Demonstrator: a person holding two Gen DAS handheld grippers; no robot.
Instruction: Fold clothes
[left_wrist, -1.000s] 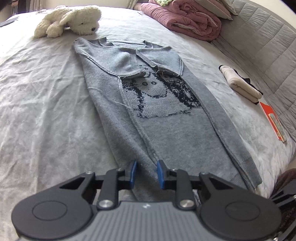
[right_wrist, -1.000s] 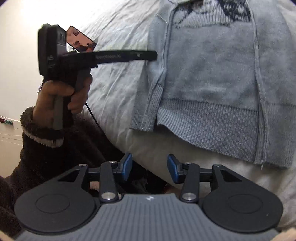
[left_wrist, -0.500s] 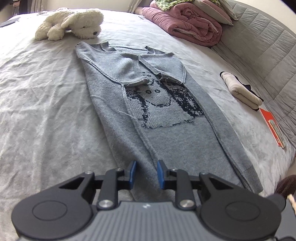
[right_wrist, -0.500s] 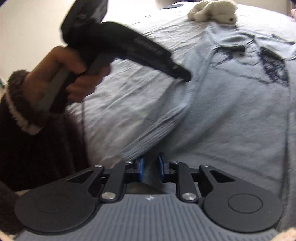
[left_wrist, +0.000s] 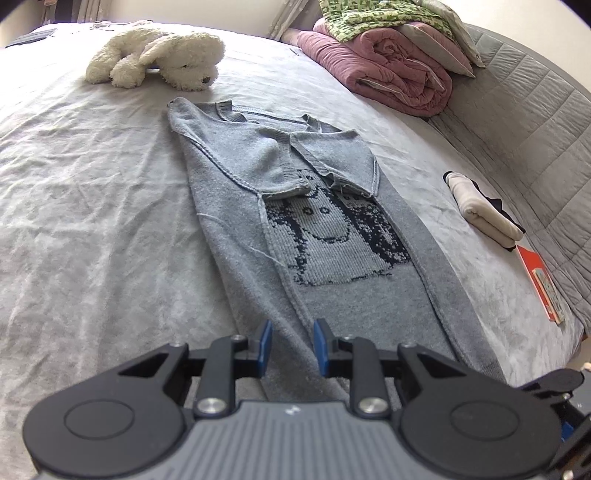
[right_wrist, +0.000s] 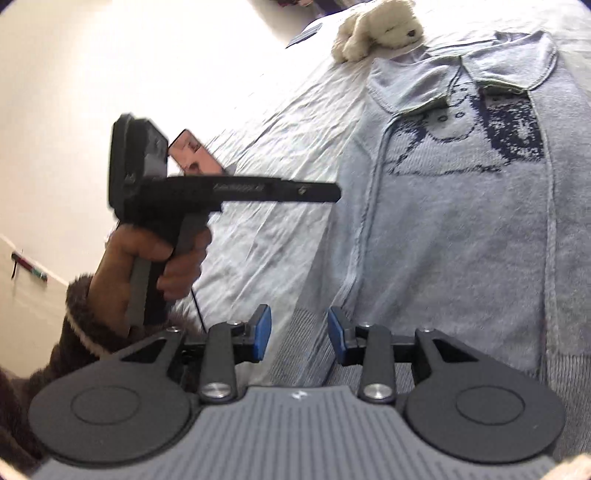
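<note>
A grey knit sweater (left_wrist: 332, 295) with a dark pattern on its chest lies flat on the pale bedsheet (left_wrist: 92, 221), both sleeves folded in over the chest. My left gripper (left_wrist: 292, 347) hovers open above the sweater's lower left part, with cloth below the gap. From the right wrist view, a hand (right_wrist: 155, 258) holds the left gripper (right_wrist: 334, 192) level above the sweater's (right_wrist: 461, 240) left edge. My right gripper (right_wrist: 299, 334) is open at the lower left corner. The ribbed hem (right_wrist: 303, 343) lies between and under its fingers.
A white plush toy (left_wrist: 159, 55) lies beyond the collar. A rolled pink quilt (left_wrist: 388, 74) and a green blanket (left_wrist: 369, 18) sit at the back right. A folded cream garment (left_wrist: 480, 210) and a red card (left_wrist: 543, 284) lie near the grey padded wall (left_wrist: 535, 129).
The right gripper closed at the hem corner half a second ago and now stands wider apart. The left gripper has moved forward over the sweater with its gap unchanged.
</note>
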